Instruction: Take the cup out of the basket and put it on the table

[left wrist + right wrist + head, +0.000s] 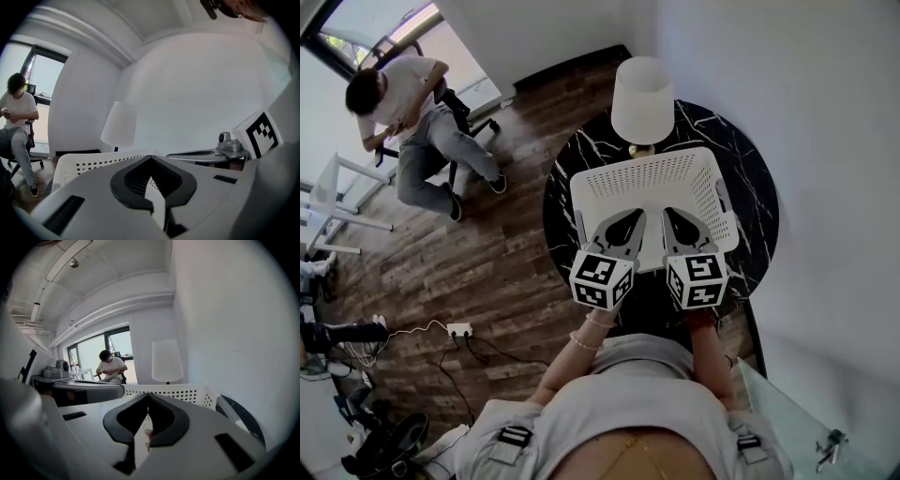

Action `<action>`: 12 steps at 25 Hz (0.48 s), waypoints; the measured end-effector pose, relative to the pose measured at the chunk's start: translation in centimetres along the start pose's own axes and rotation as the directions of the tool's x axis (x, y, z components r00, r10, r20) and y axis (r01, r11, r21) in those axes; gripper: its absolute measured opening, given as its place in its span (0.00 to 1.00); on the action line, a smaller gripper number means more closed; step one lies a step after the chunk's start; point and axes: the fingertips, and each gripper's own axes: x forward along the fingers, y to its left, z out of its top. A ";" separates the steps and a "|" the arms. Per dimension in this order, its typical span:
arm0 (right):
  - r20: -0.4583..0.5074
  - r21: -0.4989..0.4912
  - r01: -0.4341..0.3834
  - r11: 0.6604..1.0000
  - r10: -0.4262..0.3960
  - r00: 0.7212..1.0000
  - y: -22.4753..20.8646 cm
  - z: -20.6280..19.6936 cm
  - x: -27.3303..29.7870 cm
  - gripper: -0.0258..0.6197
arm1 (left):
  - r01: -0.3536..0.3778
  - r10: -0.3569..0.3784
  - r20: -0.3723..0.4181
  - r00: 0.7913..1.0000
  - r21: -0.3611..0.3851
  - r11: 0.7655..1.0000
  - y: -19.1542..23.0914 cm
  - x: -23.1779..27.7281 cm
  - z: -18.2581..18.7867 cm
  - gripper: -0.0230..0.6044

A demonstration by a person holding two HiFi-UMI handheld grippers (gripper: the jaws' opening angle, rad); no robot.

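In the middle of a round black marble-patterned table [741, 178] veined with white: a white perforated plastic basket [647, 166], rectangular and open at the top. Just beyond its far rim, a white conical lamp shade [642, 98] on a brass-coloured foot.

Held side by side above the basket's near edge: the left gripper [636, 216] and the right gripper [668, 214], each with a black-and-white marker cube at its near end, both pointed toward the far wall. Left tongs pressed together at the tips, with nothing pinched between them. Right tongs likewise closed tip to tip and empty. Seen along either pair of tongs: the basket's dotted wall, then the lamp shade, then plain white wall.

No telling where the cup lies: not to be made out in any view, with the near part of the basket's floor hidden under the grippers.

Far to the left, on the brown wood-plank floor [497, 253], a person in a white shirt [408, 103] seated on a black office chair, head bent. Nearer on the left, a white power strip [458, 330] with cables trailing across the planks.
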 end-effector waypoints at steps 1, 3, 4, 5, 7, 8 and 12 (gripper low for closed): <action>-0.007 0.000 -0.001 1.000 0.001 1.000 -0.1 -0.1 0.4 0.06 | 0.001 -0.001 -0.006 1.000 -0.004 1.000 0.2 0.2 -0.1 0.05; -0.021 0.000 -0.003 1.000 0.003 1.000 -0.3 -0.3 1.0 0.06 | 0.002 -0.002 -0.016 1.000 -0.009 1.000 0.6 0.7 -0.3 0.05; -0.028 0.000 -0.003 1.000 0.003 1.000 -0.4 -0.4 1.3 0.06 | 0.002 -0.003 -0.022 1.000 -0.011 1.000 0.7 0.9 -0.5 0.05; -0.035 0.000 -0.003 1.000 0.003 0.999 -0.5 -0.5 1.5 0.06 | 0.003 -0.003 -0.027 1.000 -0.013 1.000 0.9 1.1 -0.6 0.05; -0.055 0.001 -0.001 1.000 0.001 0.998 -0.8 -0.8 2.0 0.06 | 0.004 -0.005 -0.037 0.999 -0.018 1.000 1.3 1.5 -0.8 0.05; -0.067 0.001 0.001 1.000 -0.001 0.998 -0.9 -1.0 2.2 0.06 | 0.004 -0.005 -0.041 0.999 -0.020 1.000 1.4 1.7 -0.9 0.05; -0.119 -0.013 0.002 1.000 -0.003 0.993 -1.6 -2.0 3.1 0.06 | 0.004 -0.006 -0.058 0.998 -0.035 0.999 1.9 2.3 -1.5 0.05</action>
